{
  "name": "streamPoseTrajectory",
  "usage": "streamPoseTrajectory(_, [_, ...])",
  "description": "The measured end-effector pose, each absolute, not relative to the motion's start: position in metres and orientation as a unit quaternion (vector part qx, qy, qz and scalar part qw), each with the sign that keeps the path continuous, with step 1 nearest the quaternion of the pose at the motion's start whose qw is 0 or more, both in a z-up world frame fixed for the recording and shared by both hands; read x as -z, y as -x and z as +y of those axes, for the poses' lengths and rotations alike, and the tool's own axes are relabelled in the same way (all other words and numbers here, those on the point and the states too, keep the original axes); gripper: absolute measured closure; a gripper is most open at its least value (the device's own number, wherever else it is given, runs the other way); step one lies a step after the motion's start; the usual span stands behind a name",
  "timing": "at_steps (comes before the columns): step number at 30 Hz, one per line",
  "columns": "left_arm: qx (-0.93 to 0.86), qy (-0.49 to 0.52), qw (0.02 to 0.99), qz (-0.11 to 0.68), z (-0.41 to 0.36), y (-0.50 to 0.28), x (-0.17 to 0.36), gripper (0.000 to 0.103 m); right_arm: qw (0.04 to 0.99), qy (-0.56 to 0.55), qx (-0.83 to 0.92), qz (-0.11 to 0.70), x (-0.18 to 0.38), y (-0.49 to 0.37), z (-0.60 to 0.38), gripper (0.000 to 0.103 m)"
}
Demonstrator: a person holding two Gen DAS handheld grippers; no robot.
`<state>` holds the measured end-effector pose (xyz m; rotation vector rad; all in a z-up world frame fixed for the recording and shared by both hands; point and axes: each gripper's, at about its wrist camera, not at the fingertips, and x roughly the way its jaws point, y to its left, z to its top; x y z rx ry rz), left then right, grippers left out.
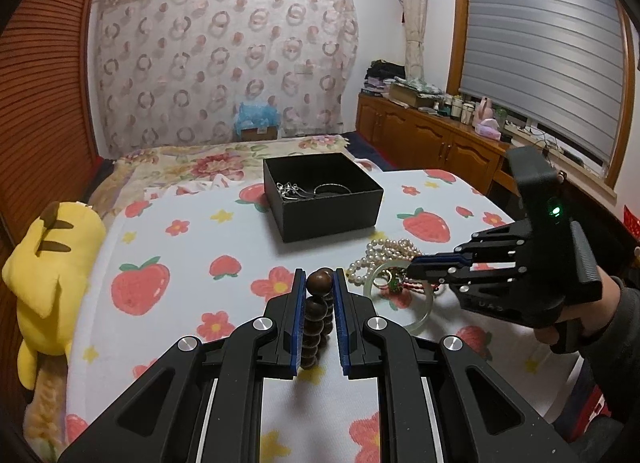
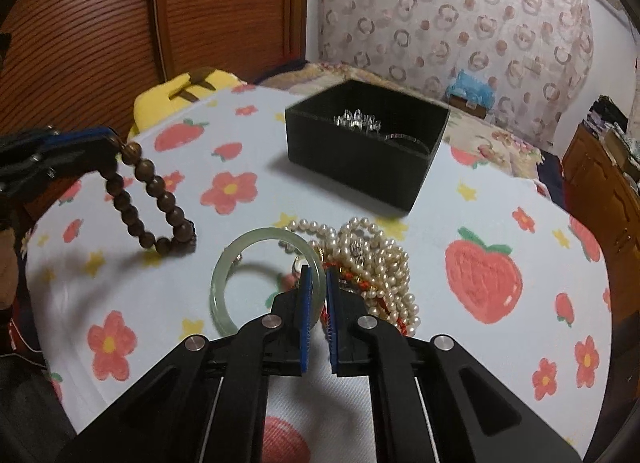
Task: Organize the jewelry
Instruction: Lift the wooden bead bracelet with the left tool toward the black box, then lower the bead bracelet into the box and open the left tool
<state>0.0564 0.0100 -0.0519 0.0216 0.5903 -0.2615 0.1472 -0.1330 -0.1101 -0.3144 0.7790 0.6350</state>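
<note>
In the left wrist view, a yellow plush toy (image 1: pixel 48 263) lay at the left edge of the frame against the strawberry-print cloth (image 1: pixel 180 255) that covered the surface. At the bottom centre my left gripper (image 1: pixel 319 283) was clamped on the wooden bead bracelet (image 1: pixel 318 317), its blue pads pressed on the top bead and the rest of the loop hanging between the fingers. Above it, in the middle of the frame, sat the open black box (image 1: pixel 320 195) with a silver chain (image 1: pixel 290 189) and a thin bangle (image 1: pixel 332 189) already inside. To the right of centre lay the pile: a pearl necklace (image 1: pixel 384 251), the jade bangle (image 1: pixel 400 303) and a green-stoned ring (image 1: pixel 394 283) inside its hoop. My right gripper (image 1: pixel 412 269) reached into that pile from the right edge of the frame.

In the right wrist view, my left gripper (image 2: pixel 116 143) showed at the left edge, holding the wooden bracelet (image 2: pixel 152 203), whose lowest beads touched or nearly touched the cloth (image 2: pixel 400 363). The black box (image 2: pixel 368 143) stood in the upper middle, well apart from the pile. At bottom centre my right gripper (image 2: pixel 318 275) had its fingers narrowly spaced astride the rim of the jade bangle (image 2: pixel 236 291); I could not tell whether the pads actually pinched it. The pearls (image 2: pixel 380 259) were heaped just right of the bangle, touching it, with a red cord (image 2: pixel 356 277) showing among them
</note>
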Motion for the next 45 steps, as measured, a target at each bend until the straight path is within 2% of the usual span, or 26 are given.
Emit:
streamPoseTrajectory(12, [0.127,-0.017,0.951,0.281,0.013,-0.068,0.041,0.091,0.885,0.142,-0.288,0.338,0.079,-0.162,-0.142,0.095])
streamPoseTrajectory(28, [0.133,-0.037,0.956,0.259,-0.002,-0.125,0.005,0.091,0.904,0.133,-0.252,0.319,0.051,-0.248,-0.146,0.095])
streamPoseTrajectory(45, [0.128,-0.055,0.954,0.265,-0.013,-0.203,-0.007,0.091,0.882,0.155,-0.283,0.344,0.079,-0.303,-0.120,0.094])
